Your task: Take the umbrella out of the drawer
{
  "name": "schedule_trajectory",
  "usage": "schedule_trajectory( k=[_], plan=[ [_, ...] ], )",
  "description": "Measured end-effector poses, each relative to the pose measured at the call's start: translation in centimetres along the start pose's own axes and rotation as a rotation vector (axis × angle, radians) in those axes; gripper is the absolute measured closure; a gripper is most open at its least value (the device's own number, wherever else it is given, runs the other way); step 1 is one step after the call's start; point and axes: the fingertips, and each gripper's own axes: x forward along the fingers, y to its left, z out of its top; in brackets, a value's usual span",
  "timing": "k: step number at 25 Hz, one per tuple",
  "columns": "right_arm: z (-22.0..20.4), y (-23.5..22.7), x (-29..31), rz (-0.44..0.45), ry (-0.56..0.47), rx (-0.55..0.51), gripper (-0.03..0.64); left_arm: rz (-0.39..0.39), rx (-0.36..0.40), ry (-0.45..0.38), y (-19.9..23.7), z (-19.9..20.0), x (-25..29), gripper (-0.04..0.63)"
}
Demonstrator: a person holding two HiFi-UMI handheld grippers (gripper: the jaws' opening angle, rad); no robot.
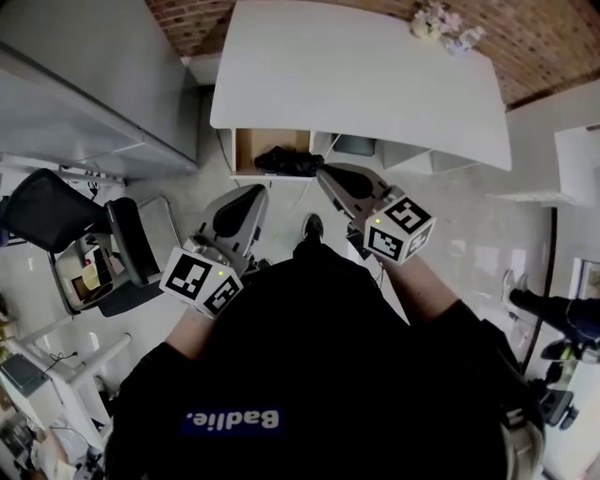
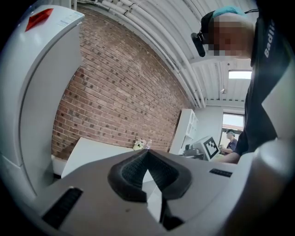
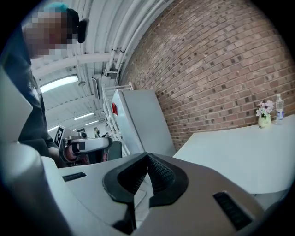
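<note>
The black folded umbrella (image 1: pixel 289 161) lies in an open wooden drawer (image 1: pixel 253 142) under the white table (image 1: pixel 356 75). My right gripper (image 1: pixel 323 173) hangs just in front of the umbrella's right end, apart from it, with its jaws shut on nothing. My left gripper (image 1: pixel 255 194) is lower in the head view, a little short of the drawer front, also shut and empty. In the left gripper view the pads (image 2: pixel 138 168) meet at the tip. In the right gripper view the pads (image 3: pixel 159 173) meet too. Neither gripper view shows the drawer or the umbrella.
A vase of flowers (image 1: pixel 441 21) and a bottle (image 3: pixel 278 108) stand on the table's far side by the brick wall. A grey cabinet (image 1: pixel 84 75) and a black office chair (image 1: pixel 56 211) are at the left. White shelving (image 1: pixel 572 159) is at the right.
</note>
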Motion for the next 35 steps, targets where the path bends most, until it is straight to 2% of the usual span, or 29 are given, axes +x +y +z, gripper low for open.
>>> schedule_trajectory(
  k=[6, 12, 17, 21, 24, 27, 29, 30, 32, 35],
  plan=[
    [0.4, -5.1, 2.6, 0.113, 0.073, -0.013, 0.588, 0.125, 0.003, -0.037, 1.8, 1.2, 4.9, 0.598],
    [-1.7, -8.2, 5.0, 0.135, 0.163, -0.047, 0.588, 0.205, -0.010, -0.049, 4.7, 1.3, 6.8, 0.597],
    [-4.1, -8.8, 6.7, 0.140, 0.250, -0.103, 0.588, 0.212, -0.040, -0.041, 5.8, 0.5, 7.3, 0.598],
    [-6.5, -9.1, 8.5, 0.140, 0.318, -0.091, 0.586, 0.208, -0.052, -0.035, 7.1, 0.2, 7.1, 0.598],
    [-8.2, -9.2, 10.2, 0.139, 0.361, -0.094, 0.586, 0.189, -0.054, -0.065, 8.1, 0.4, 6.7, 0.598],
    [-9.9, -9.5, 12.0, 0.123, 0.402, -0.121, 0.584, 0.202, -0.053, -0.016, 9.4, -0.8, 6.0, 0.598],
    [-11.4, -9.7, 13.1, 0.115, 0.435, -0.157, 0.583, 0.211, -0.049, -0.017, 10.2, -1.0, 5.6, 0.598],
    [-12.3, -9.9, 13.7, 0.113, 0.457, -0.177, 0.566, 0.216, -0.045, -0.021, 10.5, -1.0, 5.4, 0.598],
    [-14.4, -10.2, 14.6, 0.115, 0.507, -0.218, 0.492, 0.223, -0.041, -0.029, 11.1, -0.9, 5.1, 0.597],
    [-17.3, -11.3, 15.6, 0.101, 0.582, -0.250, 0.461, 0.224, -0.046, -0.048, 11.6, -0.4, 5.0, 0.598]
  ],
)
